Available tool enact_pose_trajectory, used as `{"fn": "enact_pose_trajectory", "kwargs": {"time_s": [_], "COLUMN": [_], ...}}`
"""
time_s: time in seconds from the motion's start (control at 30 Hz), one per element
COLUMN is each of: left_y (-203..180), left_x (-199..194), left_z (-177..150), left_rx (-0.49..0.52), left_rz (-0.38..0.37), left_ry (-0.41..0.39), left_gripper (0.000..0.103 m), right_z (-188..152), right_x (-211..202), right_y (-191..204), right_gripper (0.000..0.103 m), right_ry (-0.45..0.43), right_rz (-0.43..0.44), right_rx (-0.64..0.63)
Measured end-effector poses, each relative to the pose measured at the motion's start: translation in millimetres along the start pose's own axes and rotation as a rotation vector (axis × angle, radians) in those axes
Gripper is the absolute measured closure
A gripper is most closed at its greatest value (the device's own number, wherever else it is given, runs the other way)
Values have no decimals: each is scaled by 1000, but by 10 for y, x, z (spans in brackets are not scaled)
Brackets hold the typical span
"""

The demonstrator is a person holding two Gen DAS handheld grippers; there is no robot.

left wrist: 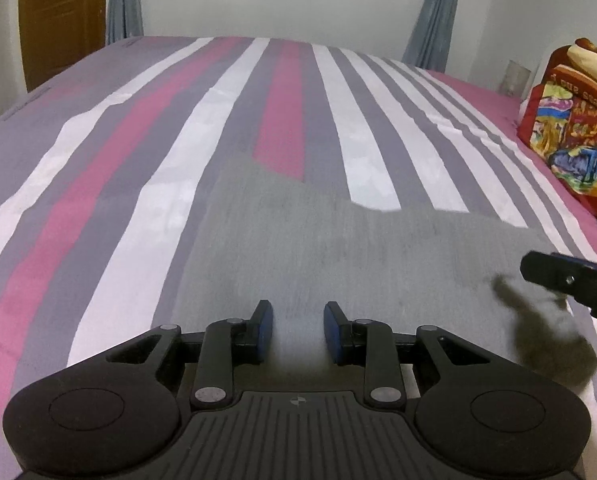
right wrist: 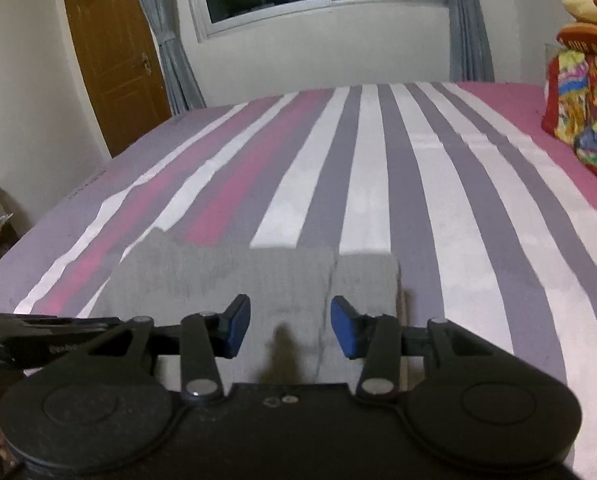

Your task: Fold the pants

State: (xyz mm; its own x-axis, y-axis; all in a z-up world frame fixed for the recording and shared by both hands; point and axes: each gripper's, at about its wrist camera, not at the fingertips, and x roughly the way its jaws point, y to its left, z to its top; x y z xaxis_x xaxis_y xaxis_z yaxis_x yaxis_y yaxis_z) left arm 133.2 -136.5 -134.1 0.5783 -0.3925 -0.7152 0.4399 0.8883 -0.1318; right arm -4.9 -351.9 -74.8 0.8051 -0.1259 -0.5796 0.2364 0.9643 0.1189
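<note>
The grey pants (left wrist: 338, 248) lie flat in a folded block on the striped bed sheet (left wrist: 158, 128). My left gripper (left wrist: 298, 330) is open and empty, hovering over the near part of the pants. My right gripper (right wrist: 290, 330) is open and empty, above the pants (right wrist: 238, 280) near their right edge. The right gripper also shows in the left wrist view (left wrist: 570, 280) at the right edge, casting a dark shadow on the fabric. Part of the left gripper (right wrist: 38, 336) shows at the left of the right wrist view.
The bed sheet (right wrist: 378, 168) has pink, grey and white stripes. A colourful folded blanket pile (left wrist: 574, 120) sits at the right side of the bed, also in the right wrist view (right wrist: 586, 112). A wooden door (right wrist: 110, 52), a window and curtains stand beyond the bed.
</note>
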Motion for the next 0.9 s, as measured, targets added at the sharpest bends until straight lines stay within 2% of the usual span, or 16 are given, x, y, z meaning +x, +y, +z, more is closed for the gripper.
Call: {"fn": "enact_pose_trajectory", "kwargs": {"time_s": [0.1, 0.2, 0.3, 0.57, 0.67, 0.77, 0.9], "left_y": [4, 2, -37, 2, 8, -25, -37], "left_x": [145, 240, 281, 241, 154, 36, -168], "left_z": [58, 64, 64, 40, -32, -137, -304], "left_rx": [6, 6, 25, 24, 22, 64, 83], "left_rz": [7, 8, 15, 2, 4, 9, 6], "left_ry": [19, 23, 20, 29, 30, 25, 22], "left_gripper": [74, 74, 74, 74, 74, 74, 74], "right_z": [35, -81, -172, -123, -108, -128, -220], "right_x": [164, 403, 439, 451, 389, 249, -23], "right_y": [-57, -124, -102, -72, -77, -23, 22], "right_gripper": [59, 58, 57, 57, 57, 57, 57], "right_ry": [9, 84, 75, 95, 92, 72, 14], "right_rz": [-32, -50, -62, -59, -62, -58, -41], "right_rx": [-1, 9, -26, -28, -21, -38, -31]}}
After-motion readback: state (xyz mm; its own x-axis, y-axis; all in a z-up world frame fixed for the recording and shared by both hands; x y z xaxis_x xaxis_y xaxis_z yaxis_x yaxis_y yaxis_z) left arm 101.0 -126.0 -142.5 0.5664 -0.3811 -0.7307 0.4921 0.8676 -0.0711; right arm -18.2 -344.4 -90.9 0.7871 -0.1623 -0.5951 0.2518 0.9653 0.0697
